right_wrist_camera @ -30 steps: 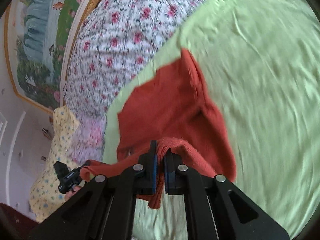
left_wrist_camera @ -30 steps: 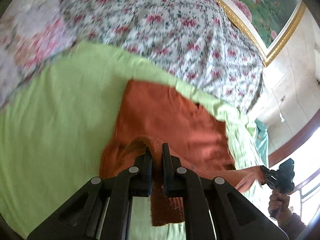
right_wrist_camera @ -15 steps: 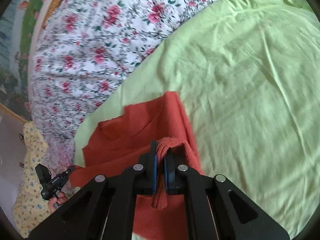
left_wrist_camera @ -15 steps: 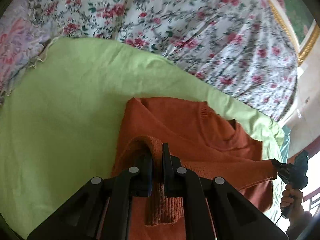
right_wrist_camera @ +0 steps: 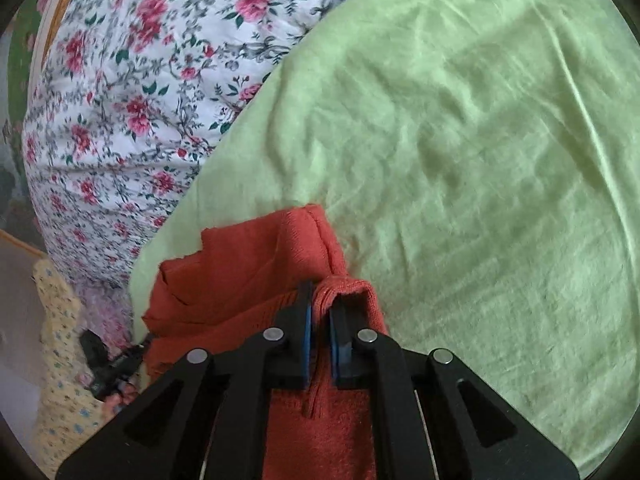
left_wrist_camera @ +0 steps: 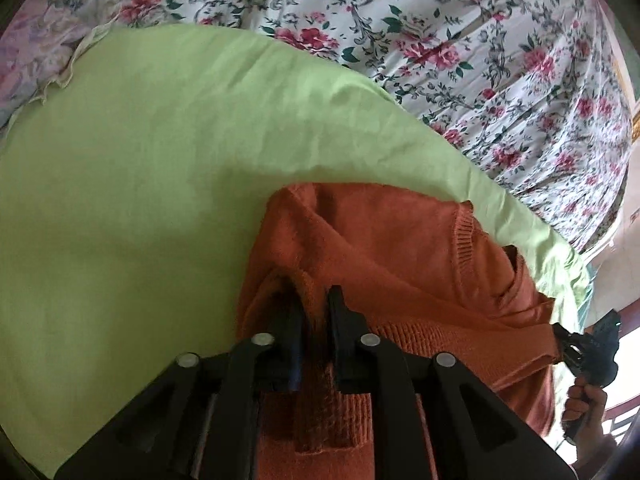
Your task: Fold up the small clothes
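Observation:
An orange-red knitted sweater lies on a light green sheet. My left gripper is shut on one corner of its ribbed hem, which drapes over the fingers. My right gripper is shut on the other hem corner of the sweater. The hem is stretched between the two grippers and carried over the sweater's body. The right gripper also shows at the right edge of the left wrist view, the left gripper at the left edge of the right wrist view.
A floral quilt lies beyond the green sheet. It also shows in the right wrist view. A yellow dotted cloth is at the lower left there. A gold picture frame is at the far edge.
Both grippers have carried the hem forward over the sweater toward the floral quilt. Less of the sweater's body shows ahead of the fingers, and the fold has grown.

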`<state>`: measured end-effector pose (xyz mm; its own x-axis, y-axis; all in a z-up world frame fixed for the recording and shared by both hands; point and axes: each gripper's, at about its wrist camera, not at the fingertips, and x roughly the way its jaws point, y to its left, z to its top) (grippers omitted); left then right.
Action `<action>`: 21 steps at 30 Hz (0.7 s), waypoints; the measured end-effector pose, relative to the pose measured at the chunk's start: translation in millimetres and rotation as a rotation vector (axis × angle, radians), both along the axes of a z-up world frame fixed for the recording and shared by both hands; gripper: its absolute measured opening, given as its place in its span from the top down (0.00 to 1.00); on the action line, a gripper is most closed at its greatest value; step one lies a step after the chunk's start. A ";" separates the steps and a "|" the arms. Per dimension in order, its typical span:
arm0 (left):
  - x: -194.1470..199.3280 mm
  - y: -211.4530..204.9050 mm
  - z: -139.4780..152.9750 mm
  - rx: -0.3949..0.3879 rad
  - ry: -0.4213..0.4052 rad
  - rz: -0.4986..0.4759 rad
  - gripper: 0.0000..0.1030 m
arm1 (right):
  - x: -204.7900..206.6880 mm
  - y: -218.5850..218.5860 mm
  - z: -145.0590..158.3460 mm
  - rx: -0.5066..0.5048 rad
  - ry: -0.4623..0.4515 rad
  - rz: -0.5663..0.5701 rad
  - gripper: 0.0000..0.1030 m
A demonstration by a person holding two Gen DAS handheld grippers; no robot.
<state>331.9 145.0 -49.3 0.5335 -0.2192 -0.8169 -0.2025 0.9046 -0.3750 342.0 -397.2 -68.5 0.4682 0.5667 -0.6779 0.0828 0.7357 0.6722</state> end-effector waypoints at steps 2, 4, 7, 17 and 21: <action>-16.4 2.7 12.5 0.004 -0.010 0.031 0.65 | -4.7 -7.3 4.1 0.017 0.011 -0.022 0.84; -38.6 -3.3 26.0 -0.010 -0.032 0.012 0.59 | -15.1 -15.5 11.7 0.049 -0.007 -0.067 0.68; -68.1 -36.2 32.7 -0.064 -0.038 -0.138 0.60 | -39.5 -24.2 31.0 0.036 -0.061 -0.142 0.57; -40.5 -150.0 -10.1 0.118 0.066 -0.487 0.60 | -63.0 155.3 17.7 -0.250 -0.091 0.613 0.58; 9.8 -135.4 -2.8 0.152 0.067 -0.447 0.68 | -10.8 148.8 6.8 -0.303 -0.064 0.550 0.70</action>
<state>341.7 9.6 -52.0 0.3589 -0.2906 -0.8870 0.2002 0.9521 -0.2309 331.2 -248.5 -61.6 0.2074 0.5229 -0.8268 -0.3954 0.8178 0.4181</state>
